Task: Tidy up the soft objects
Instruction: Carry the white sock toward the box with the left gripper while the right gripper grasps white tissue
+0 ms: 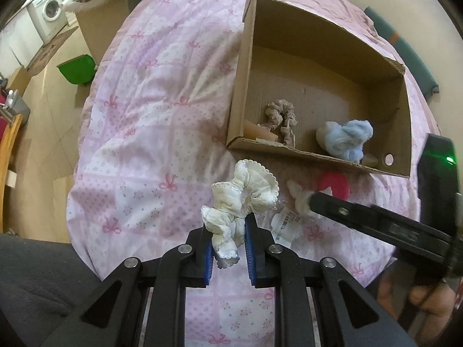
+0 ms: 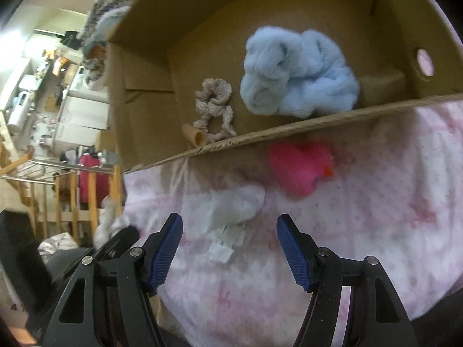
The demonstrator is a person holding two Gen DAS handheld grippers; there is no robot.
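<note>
The step in hand is judged to be transfer of loose items from the bed into the box. The left gripper has its fingers pinching a cream lace-trimmed scrunchie, held above the pink quilt, just short of the near wall of the cardboard box. The next move calls for carrying it forward over that wall and spreading the fingers to drop it inside. Box contents, left to right: a small tan cone-shaped piece, a beige scrunchie and a fluffy light-blue scrunchie. On the quilt outside the near wall lie a white fluffy item with a paper tag and, further right, a pink plush item touching the wall. The right gripper has its fingers spread, empty, directly before the white item, probably its next pick.
</note>
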